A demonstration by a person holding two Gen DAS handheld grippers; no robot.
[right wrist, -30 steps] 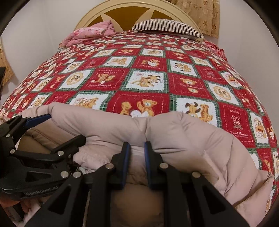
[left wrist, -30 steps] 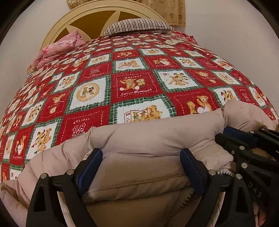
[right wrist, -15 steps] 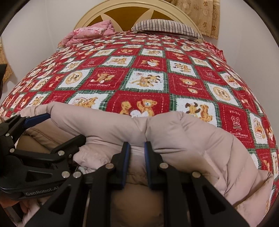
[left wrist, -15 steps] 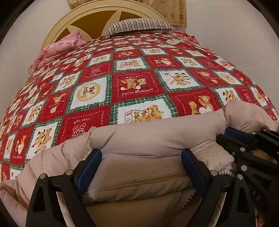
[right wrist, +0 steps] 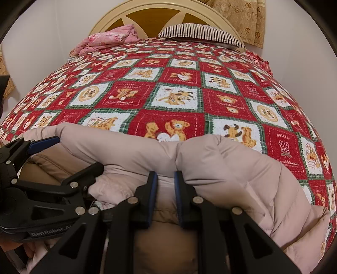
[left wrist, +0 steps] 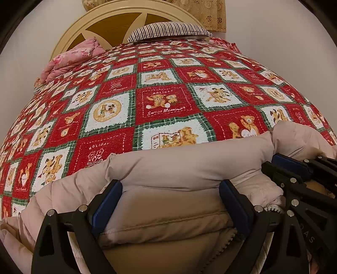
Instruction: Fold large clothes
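A pale pink puffer coat (left wrist: 189, 166) lies bunched at the near edge of a bed, on a red, white and green teddy-bear quilt (left wrist: 164, 101) that covers the mattress up to a cream arched headboard (left wrist: 118, 19). The left gripper (left wrist: 170, 202) stands over the coat's rolled upper edge with its blue-padded jaws spread wide, one finger on each side of a broad stretch of the padded fabric and the tan lining (left wrist: 168, 219) showing between them; the pads do not press the cloth together. Just beside it, the right gripper (right wrist: 165, 189) has its jaws drawn narrow on a pinch of the same coat, where the fabric gathers into a crease running up from the fingertips. Each tool shows at the edge of the other's view, the two close together over the garment. On the right the coat's quilted body (right wrist: 242, 179) spills down toward the bed's near corner. At the head of the bed a striped pillow (right wrist: 200, 33) rests against the headboard, with a crumpled pink floral blanket (right wrist: 111, 39) beside it. Gold patterned curtains (right wrist: 242, 14) hang behind.
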